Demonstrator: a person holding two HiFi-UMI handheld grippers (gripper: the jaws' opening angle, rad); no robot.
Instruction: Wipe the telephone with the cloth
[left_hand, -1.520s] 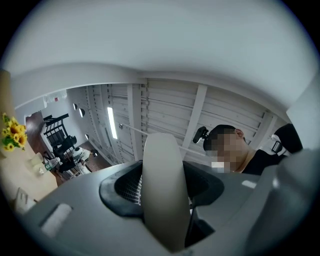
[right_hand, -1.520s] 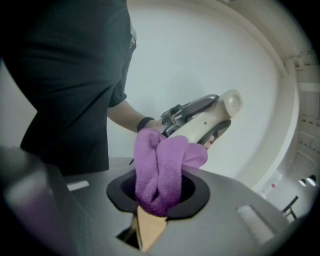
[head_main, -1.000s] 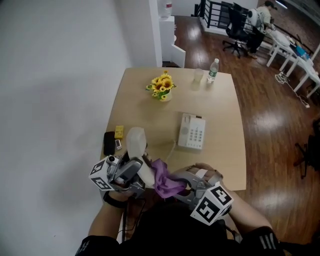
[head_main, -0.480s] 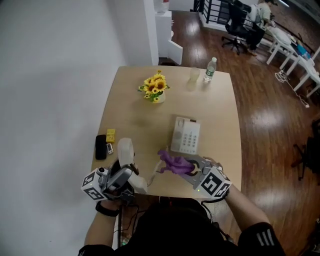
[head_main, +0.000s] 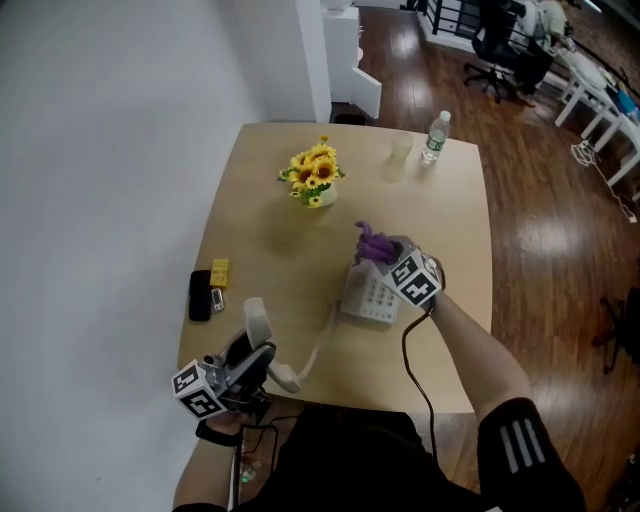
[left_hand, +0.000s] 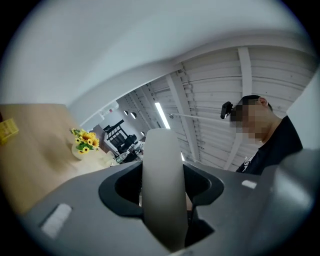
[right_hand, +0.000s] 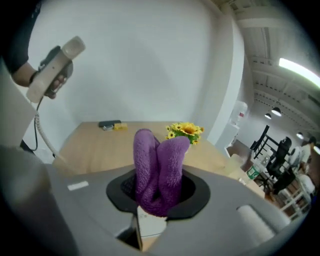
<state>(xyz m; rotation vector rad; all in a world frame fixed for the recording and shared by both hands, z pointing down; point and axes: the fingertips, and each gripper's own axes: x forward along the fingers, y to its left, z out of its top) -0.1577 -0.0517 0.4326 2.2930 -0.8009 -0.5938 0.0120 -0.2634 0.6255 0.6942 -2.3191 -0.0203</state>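
The white telephone base (head_main: 365, 298) lies on the wooden table (head_main: 270, 230), right of centre. My right gripper (head_main: 382, 252) hovers over its far end, shut on a bunched purple cloth (head_main: 374, 241) (right_hand: 157, 167). I cannot tell whether the cloth touches the phone. My left gripper (head_main: 254, 348) is near the table's front left corner, shut on the white handset (head_main: 261, 330) (left_hand: 161, 185), lifted off the base. A coiled cord (head_main: 316, 345) runs from the handset to the base. In the right gripper view the handset (right_hand: 55, 67) shows at upper left.
A vase of sunflowers (head_main: 315, 172) stands at mid-back. A water bottle (head_main: 434, 137) and a clear cup (head_main: 400, 148) sit at the far right corner. A black case (head_main: 200, 295) and a yellow block (head_main: 218, 272) lie by the left edge.
My right gripper carried the purple cloth from the table's front edge forward to the telephone base's far end. My left gripper with the handset drew back toward the front left corner.
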